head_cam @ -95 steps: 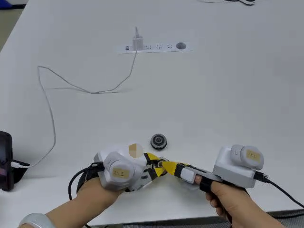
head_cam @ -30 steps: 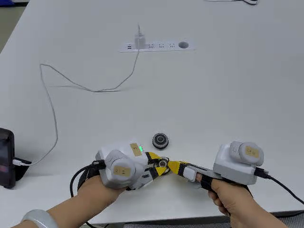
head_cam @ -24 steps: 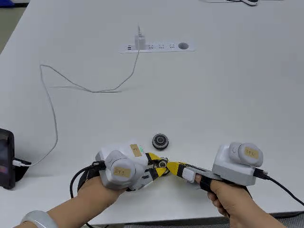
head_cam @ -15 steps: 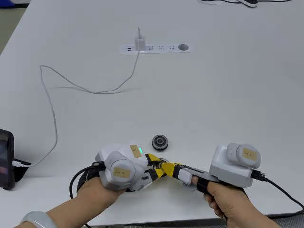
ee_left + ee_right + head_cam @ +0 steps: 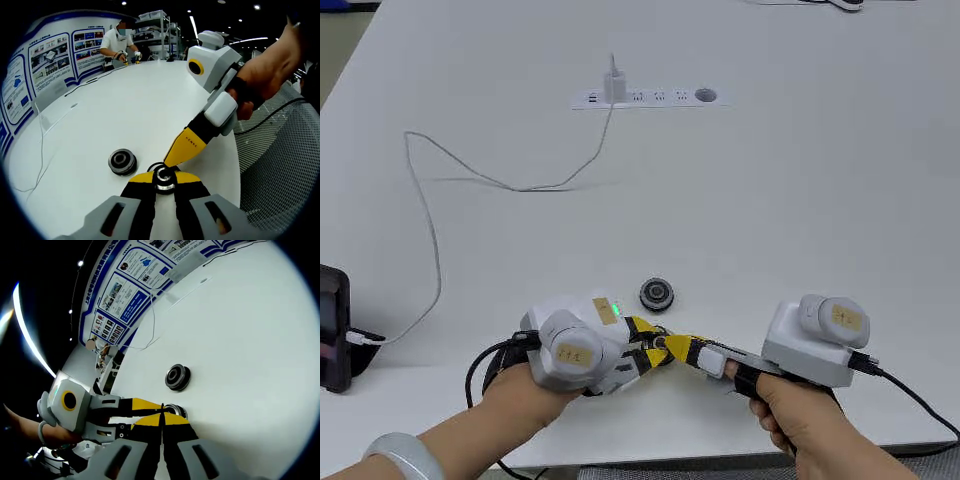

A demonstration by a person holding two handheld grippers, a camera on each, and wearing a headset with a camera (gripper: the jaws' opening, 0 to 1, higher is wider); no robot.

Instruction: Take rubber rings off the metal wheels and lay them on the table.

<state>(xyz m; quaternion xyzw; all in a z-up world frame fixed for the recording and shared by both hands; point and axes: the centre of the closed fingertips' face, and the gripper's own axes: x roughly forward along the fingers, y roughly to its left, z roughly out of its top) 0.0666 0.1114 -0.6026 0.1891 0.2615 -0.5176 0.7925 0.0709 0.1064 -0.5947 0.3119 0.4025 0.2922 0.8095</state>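
White table (image 5: 790, 200): a wide, plain worktop seen from above. Both grippers work low at its near edge.
Left gripper (image 5: 165, 179): its yellow-tipped jaws are clamped on a small metal wheel, one jaw on each side, holding it just above the table.
Held wheel (image 5: 164, 175): silver and round, with its face turned up toward the left gripper's camera, gripped between the yellow tips.
Rubber ring (image 5: 152, 165): a thin black loop standing off the held wheel's far edge, partly free of the metal and just beside the other gripper's tip.
Right gripper (image 5: 161, 420): its jaws are drawn together to a thin seam. The tips touch the held wheel's rim, nose to nose with the left gripper. Whether they pinch the rubber ring cannot be told.
Second wheel (image 5: 657, 294): lies flat on the table just beyond the meeting tips, apart from both grippers, with a black ring around its metal centre.
Power strip (image 5: 645, 97): white, at the far side of the table, with a white plug (image 5: 613, 82) standing in it.
Cable (image 5: 520, 189): a thin pale cord running from the plug, looping left across the table and down to a dark device (image 5: 332, 340) at the left edge.
Person (image 5: 117, 42): in the left gripper view, stands at the far end of the table in a white top.
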